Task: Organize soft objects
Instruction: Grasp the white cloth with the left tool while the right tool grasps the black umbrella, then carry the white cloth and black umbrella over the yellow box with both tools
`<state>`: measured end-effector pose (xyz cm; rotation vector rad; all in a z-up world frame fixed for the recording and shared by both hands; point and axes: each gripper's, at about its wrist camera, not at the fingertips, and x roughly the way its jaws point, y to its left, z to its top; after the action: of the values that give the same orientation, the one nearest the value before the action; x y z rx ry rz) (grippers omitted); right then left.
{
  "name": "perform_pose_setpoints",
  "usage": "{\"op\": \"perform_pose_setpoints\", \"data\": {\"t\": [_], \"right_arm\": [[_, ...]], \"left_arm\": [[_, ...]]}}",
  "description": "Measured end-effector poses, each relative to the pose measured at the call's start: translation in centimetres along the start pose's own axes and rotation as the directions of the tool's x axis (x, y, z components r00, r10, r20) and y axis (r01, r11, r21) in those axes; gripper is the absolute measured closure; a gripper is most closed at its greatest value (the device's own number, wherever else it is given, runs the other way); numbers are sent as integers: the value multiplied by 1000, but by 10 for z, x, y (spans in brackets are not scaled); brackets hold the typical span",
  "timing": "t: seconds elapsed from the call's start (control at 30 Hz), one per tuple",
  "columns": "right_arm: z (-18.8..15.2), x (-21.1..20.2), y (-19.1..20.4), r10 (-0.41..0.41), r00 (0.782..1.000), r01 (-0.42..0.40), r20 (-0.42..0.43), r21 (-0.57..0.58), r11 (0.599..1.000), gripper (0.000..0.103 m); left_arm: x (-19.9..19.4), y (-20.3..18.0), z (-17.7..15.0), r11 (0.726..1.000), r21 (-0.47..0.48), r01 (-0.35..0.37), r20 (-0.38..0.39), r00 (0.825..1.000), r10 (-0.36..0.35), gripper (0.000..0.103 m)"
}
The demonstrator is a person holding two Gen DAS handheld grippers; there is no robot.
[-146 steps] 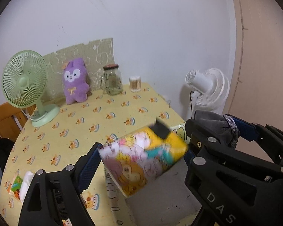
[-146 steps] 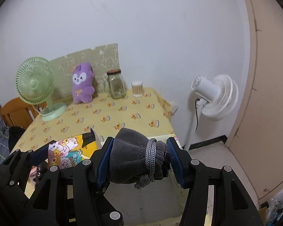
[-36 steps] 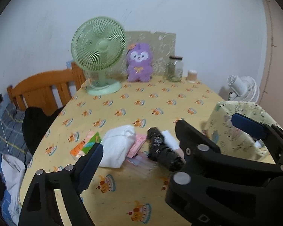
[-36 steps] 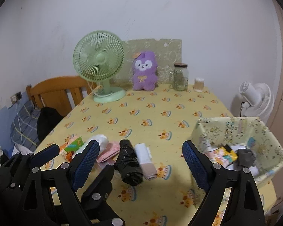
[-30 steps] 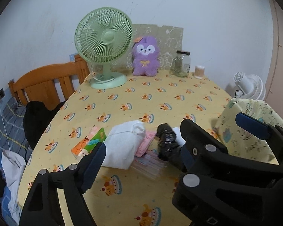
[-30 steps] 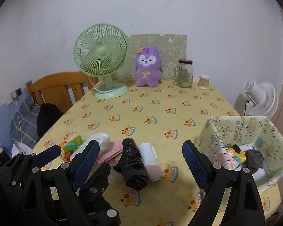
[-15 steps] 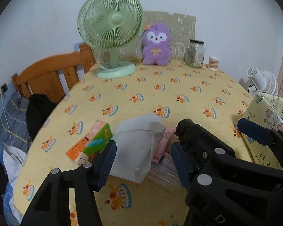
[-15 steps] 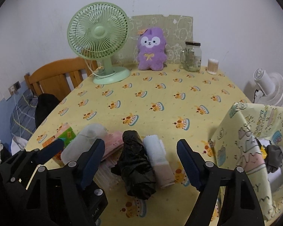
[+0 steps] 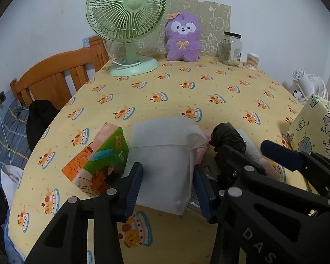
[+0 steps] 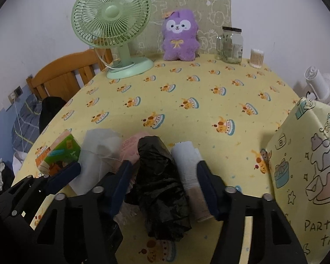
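Observation:
Soft items lie in a row on the yellow tablecloth. My left gripper is open with its fingers on either side of a white fabric pouch. My right gripper is open around a crumpled black bag and a rolled white-and-beige cloth. A pink packet lies between the pouch and the black bag. A green-and-orange tissue pack sits left of the pouch. The yellow patterned fabric bin stands at the right.
At the back stand a green desk fan, a purple plush, a glass jar and a cotton-swab tub. A wooden chair back is at the left and a white floor fan beyond the right edge.
Both grippers have moved down and forward from the bin to the row of items. The left now straddles the white pouch, the right the black bag and cloth roll.

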<state>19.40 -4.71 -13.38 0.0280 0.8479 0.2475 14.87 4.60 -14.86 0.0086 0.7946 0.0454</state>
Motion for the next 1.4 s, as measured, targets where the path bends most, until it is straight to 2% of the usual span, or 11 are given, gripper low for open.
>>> {"op": "perform_pose_setpoints", "data": {"t": [0.03,0.17,0.23,0.37,0.57,1.13,1.4], "right_arm": [[-1,1,0,3,1000,-3,-6,5,1000,47],[-2,2,0,17,1000,-17,-12,7,1000,72],[-2,3,0,27,999,-27,-19,4,1000,79],[-1,-3,0,39,999,-39,-10,6,999,81],[1,-16,2,20,1000,-20,18,-1,1000,82],[20,-72,7,-13,992,16,122,-22,1000,82],[27,-100,11,-5,985,11,170,-36,999,82]], "left_arm": [[0,0,0,1000,0,3,0,1000,-3,57],[0,1,-1,1000,-3,18,-6,1000,-18,67],[-2,0,-1,1000,-3,22,-5,1000,-22,71],[-9,-1,1,999,-8,48,9,999,-47,80],[-22,-3,4,998,1,60,32,998,-60,84],[-75,-8,20,995,-4,104,145,984,-103,85],[-99,-8,27,995,11,99,192,976,-99,85]]}}
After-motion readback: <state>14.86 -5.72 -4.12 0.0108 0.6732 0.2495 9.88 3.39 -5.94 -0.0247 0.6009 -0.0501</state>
